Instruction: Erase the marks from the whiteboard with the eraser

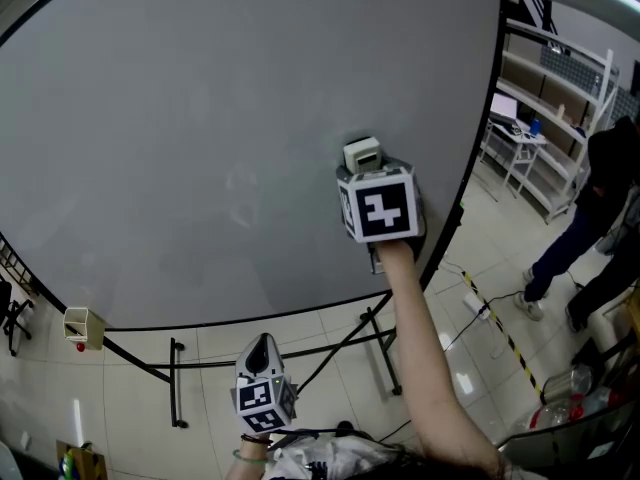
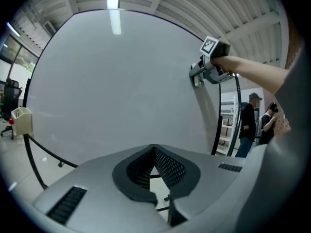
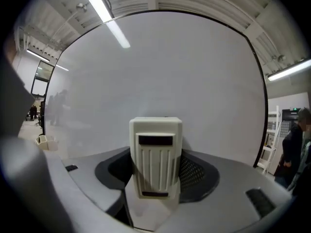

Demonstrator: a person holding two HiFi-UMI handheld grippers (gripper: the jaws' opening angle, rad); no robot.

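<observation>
Clamped between the jaws of the right gripper (image 1: 368, 172), the eraser (image 3: 155, 157) is held upright: a cream plastic block with ribs on its back. The jaws are closed on its two sides, as the right gripper view shows. In the head view the eraser (image 1: 362, 154) is seen just above the marker cube, and its far end is directed to the whiteboard (image 1: 200, 138). In the left gripper view it seems to touch the board surface, at about 2 o'clock from the centre of the board.

The left gripper (image 1: 262, 346) is kept low, at 6 o'clock in the head view, well apart from the board. Its jaws are brought together at the tips and nothing is held between them (image 2: 154, 152).

The board surface is seen as grey-white and almost clean. Only some faint pale smears (image 1: 240, 193) can be noticed, at 9 o'clock from the eraser.

A small beige box (image 1: 83, 326) is fixed at the lower edge of the board, at 8 o'clock. Under the board, the black stand (image 1: 176, 383) is placed on a tiled floor. At 3 o'clock, white shelves (image 1: 560, 98) are found, and a person in dark clothes (image 1: 590, 203) is standing near them. Striped tape (image 1: 500, 330) is laid on the floor at 4 o'clock.
</observation>
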